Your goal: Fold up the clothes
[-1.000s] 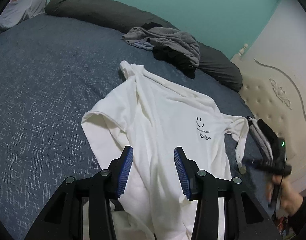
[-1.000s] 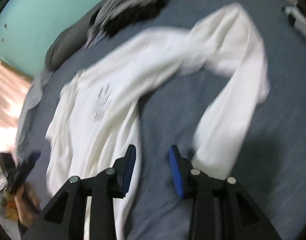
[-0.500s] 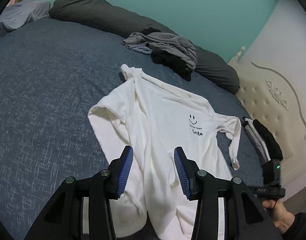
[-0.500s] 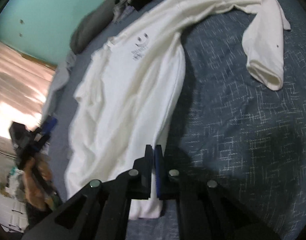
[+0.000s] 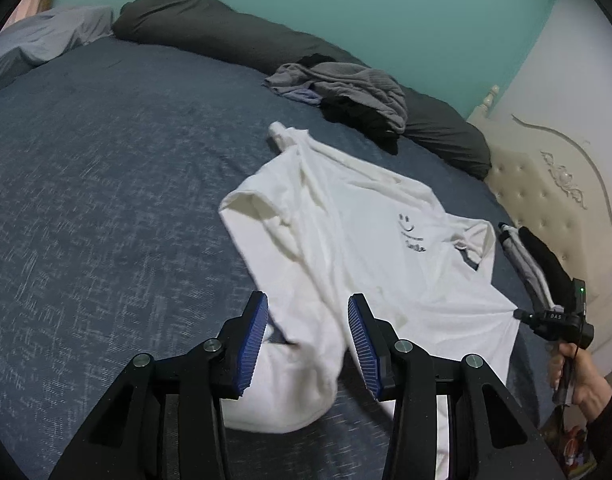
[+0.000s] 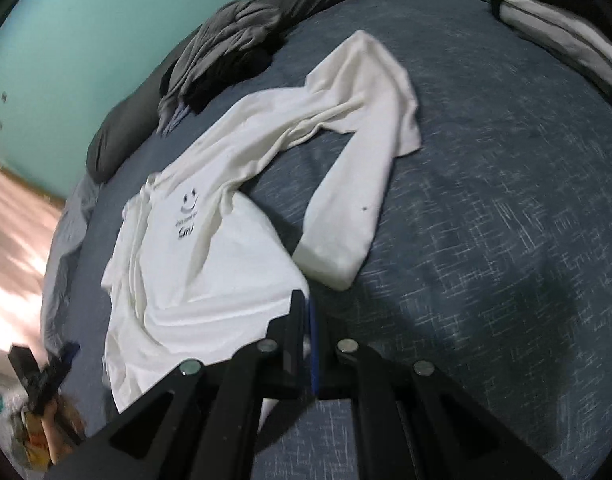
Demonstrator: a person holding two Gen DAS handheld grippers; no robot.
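Rumpled white cotton shirt (image 5: 345,240), soft-creased

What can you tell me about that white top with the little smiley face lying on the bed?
The white long-sleeved top looks like soft knit fabric, with a small black smiley and lettering on the chest. It lies front up and creased on the blue bedspread, sleeves bent rather than straight. The right gripper is shut on its hem corner; the left gripper hangs open over one sleeve.
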